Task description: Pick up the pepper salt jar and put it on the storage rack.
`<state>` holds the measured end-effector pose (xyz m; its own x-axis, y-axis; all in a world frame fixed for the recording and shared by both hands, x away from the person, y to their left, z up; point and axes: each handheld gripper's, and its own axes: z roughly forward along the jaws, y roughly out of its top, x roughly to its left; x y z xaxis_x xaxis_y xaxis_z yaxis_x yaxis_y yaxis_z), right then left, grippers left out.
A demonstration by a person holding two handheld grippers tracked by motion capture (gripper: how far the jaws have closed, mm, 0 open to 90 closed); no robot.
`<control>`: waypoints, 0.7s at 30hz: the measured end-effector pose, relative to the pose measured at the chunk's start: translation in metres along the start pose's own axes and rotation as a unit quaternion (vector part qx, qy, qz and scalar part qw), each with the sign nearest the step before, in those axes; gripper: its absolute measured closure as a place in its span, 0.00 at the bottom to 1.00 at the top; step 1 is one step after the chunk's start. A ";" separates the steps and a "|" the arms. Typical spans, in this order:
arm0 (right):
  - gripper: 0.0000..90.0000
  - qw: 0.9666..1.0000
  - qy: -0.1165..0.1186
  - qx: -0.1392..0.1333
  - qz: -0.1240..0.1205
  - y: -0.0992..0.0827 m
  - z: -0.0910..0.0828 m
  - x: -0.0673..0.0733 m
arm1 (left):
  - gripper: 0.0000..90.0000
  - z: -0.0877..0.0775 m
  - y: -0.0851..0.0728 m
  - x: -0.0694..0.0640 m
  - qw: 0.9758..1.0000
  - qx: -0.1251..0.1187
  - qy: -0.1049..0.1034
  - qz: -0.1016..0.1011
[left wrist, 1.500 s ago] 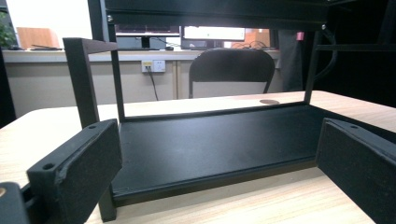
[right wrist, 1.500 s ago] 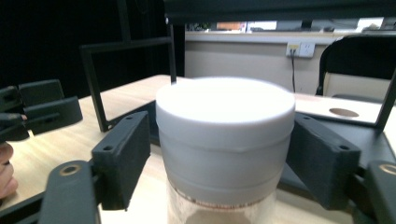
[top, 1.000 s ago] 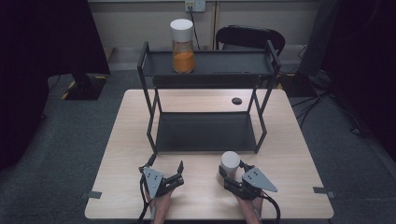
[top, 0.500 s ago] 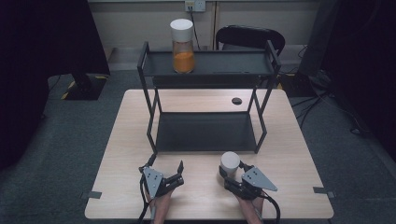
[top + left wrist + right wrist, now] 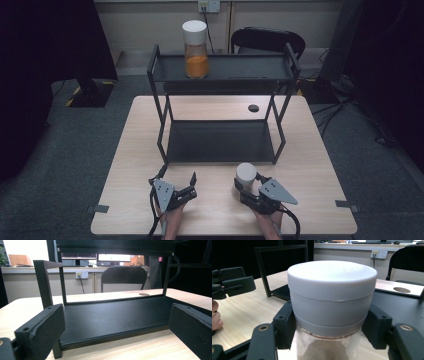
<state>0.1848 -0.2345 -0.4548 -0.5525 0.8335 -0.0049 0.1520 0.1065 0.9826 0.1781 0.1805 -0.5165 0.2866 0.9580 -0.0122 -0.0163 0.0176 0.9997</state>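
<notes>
A clear jar with a white lid (image 5: 246, 173) stands upright on the table in front of the black two-tier shelf (image 5: 222, 142). My right gripper (image 5: 245, 183) is shut on the jar just below its lid (image 5: 332, 287), one jaw pressed on each side, and brownish contents show through the glass. My left gripper (image 5: 178, 177) rests on the table to the left, open, with nothing between its jaws. In the left gripper view the left gripper (image 5: 115, 326) faces the shelf's lower deck (image 5: 112, 315). A second white-lidded jar (image 5: 195, 50), part full of orange powder, stands on the top deck.
The wooden table (image 5: 140, 150) has a round cable hole (image 5: 253, 108) behind the shelf. A black chair (image 5: 267, 41) stands beyond the table's far edge. The shelf's front posts (image 5: 162, 150) rise just ahead of both grippers.
</notes>
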 end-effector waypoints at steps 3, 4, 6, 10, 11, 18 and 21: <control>0.39 1.000 0.002 -0.002 0.001 0.002 0.000 0.000 | 0.00 0.000 0.000 0.000 1.000 0.000 0.000 0.000; 0.39 1.000 0.002 -0.003 0.001 0.003 0.000 0.000 | 0.00 0.000 0.000 0.000 1.000 0.000 0.000 0.000; 0.39 1.000 0.002 -0.005 0.001 0.004 0.001 0.000 | 0.00 0.000 0.000 0.000 1.000 0.000 0.000 0.000; 0.39 1.000 0.004 -0.006 -0.001 0.008 0.001 0.000 | 0.00 0.000 0.000 0.000 1.000 0.000 0.000 0.000; 0.39 1.000 0.004 -0.006 -0.001 0.010 0.001 0.000 | 0.00 0.000 0.000 0.000 1.000 0.000 0.000 0.000; 0.39 1.000 0.004 -0.006 0.002 0.016 0.001 -0.002 | 0.00 0.000 0.000 0.000 1.000 0.000 0.000 0.000; 0.39 1.000 0.004 -0.005 0.002 0.019 0.001 -0.003 | 0.00 0.000 0.000 0.000 1.000 0.000 0.000 0.000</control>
<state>0.1898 -0.2342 -0.4363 -0.5593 0.8290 -0.0003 0.1449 0.0981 0.9846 0.1781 0.1804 -0.5164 0.2858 0.9582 -0.0126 -0.0161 0.0179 0.9997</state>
